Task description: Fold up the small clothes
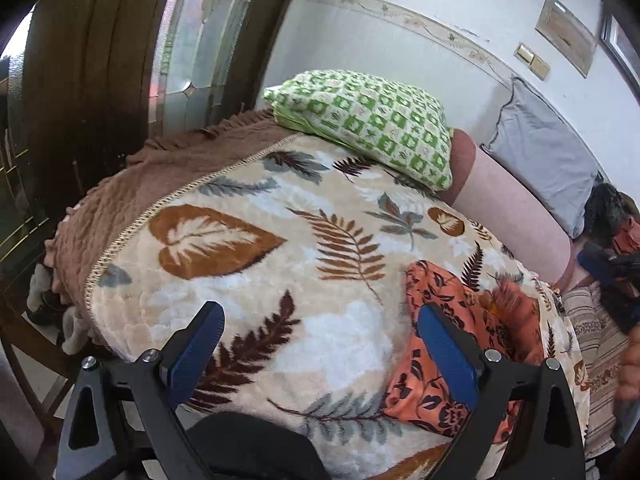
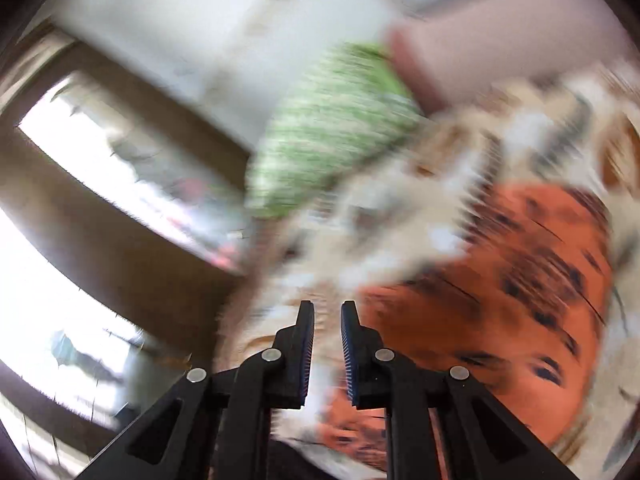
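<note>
An orange garment with a dark floral print (image 1: 452,344) lies crumpled on the leaf-patterned blanket (image 1: 248,264) at the right. My left gripper (image 1: 320,320) is wide open and empty above the blanket, its right finger (image 1: 448,356) over the garment's left edge. In the right wrist view everything is motion-blurred. The orange garment (image 2: 512,280) fills the right side there. My right gripper (image 2: 327,316) has a narrow gap between its jaws, with nothing in it, just left of the garment.
A green checked pillow (image 1: 368,124) lies at the far end of the bed, beside a pink bolster (image 1: 508,208) and a grey pillow (image 1: 544,152). A brown cover (image 1: 132,192) hangs at the left edge by a wooden door (image 1: 92,80). A person's arm (image 1: 628,368) shows at the right.
</note>
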Demonstrator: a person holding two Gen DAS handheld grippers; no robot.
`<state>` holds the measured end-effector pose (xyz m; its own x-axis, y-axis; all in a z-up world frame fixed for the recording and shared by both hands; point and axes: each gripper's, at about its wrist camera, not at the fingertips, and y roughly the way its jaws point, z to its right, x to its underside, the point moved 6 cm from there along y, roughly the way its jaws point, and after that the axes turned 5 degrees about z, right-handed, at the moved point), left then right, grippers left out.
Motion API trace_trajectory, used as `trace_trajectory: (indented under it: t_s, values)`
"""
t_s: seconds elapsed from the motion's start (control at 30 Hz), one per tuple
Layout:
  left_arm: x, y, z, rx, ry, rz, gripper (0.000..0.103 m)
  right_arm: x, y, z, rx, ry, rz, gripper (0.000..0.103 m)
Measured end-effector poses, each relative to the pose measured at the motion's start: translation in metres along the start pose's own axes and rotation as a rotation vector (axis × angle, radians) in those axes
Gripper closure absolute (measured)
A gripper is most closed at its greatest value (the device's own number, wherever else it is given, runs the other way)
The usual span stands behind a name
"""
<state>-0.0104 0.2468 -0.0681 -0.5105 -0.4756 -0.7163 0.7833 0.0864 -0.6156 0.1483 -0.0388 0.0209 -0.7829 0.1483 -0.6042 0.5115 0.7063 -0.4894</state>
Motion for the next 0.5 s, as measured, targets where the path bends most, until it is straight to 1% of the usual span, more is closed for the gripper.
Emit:
trace_trajectory:
  t_s: [0.03,0.07,0.1,0.13,0.17,0.2,0.23,0.27,0.3,0.33,0.37,0.43,0.47,0.5]
  values:
    - [0.001,0.000,-0.005,-0.002,-0.006,0.001,0.005,0.012,0.007,-0.028,-0.031,-0.084,-0.023,0.089]
    - [0.003,0.001,-0.008,-0.008,-0.010,-0.003,0.005,0.029,0.012,-0.043,-0.046,-0.139,-0.052,0.089]
    - [0.007,0.003,-0.013,-0.024,-0.011,-0.016,0.005,0.049,0.023,-0.052,-0.029,-0.193,-0.090,0.088]
    - [0.009,0.005,-0.016,-0.030,-0.013,-0.024,0.005,0.073,0.034,-0.049,0.025,-0.247,-0.127,0.088]
    - [0.011,0.005,-0.019,-0.028,-0.019,-0.027,0.005,0.086,0.040,-0.040,0.051,-0.242,-0.147,0.087]
    - [0.012,0.005,-0.021,-0.026,-0.024,-0.029,0.005,0.100,0.042,-0.023,0.101,-0.218,-0.171,0.087]
    - [0.013,0.005,-0.022,-0.026,-0.026,-0.031,0.005,0.109,0.041,0.000,0.223,-0.232,-0.181,0.081]
    - [0.014,0.006,-0.021,-0.026,-0.023,-0.032,0.005,0.114,0.033,0.015,0.357,-0.311,-0.159,0.071]
    - [0.014,0.007,-0.020,-0.023,-0.019,-0.033,0.005,0.118,0.026,0.022,0.457,-0.397,-0.144,0.035]
    - [0.015,0.010,-0.016,-0.016,-0.013,-0.039,0.005,0.123,0.019,0.029,0.547,-0.501,-0.129,0.015]
    - [0.015,0.012,-0.012,-0.011,-0.008,-0.045,0.005,0.126,0.017,0.032,0.574,-0.557,-0.137,0.014]
    - [0.019,0.016,0.000,0.008,0.006,-0.062,0.005,0.137,0.021,0.038,0.598,-0.639,-0.204,0.014]
    - [0.020,0.016,0.005,0.015,0.014,-0.066,0.005,0.139,0.025,0.042,0.606,-0.662,-0.223,0.014]
    - [0.022,0.015,0.012,0.025,0.030,-0.070,0.005,0.140,0.027,0.046,0.612,-0.677,-0.223,0.015]
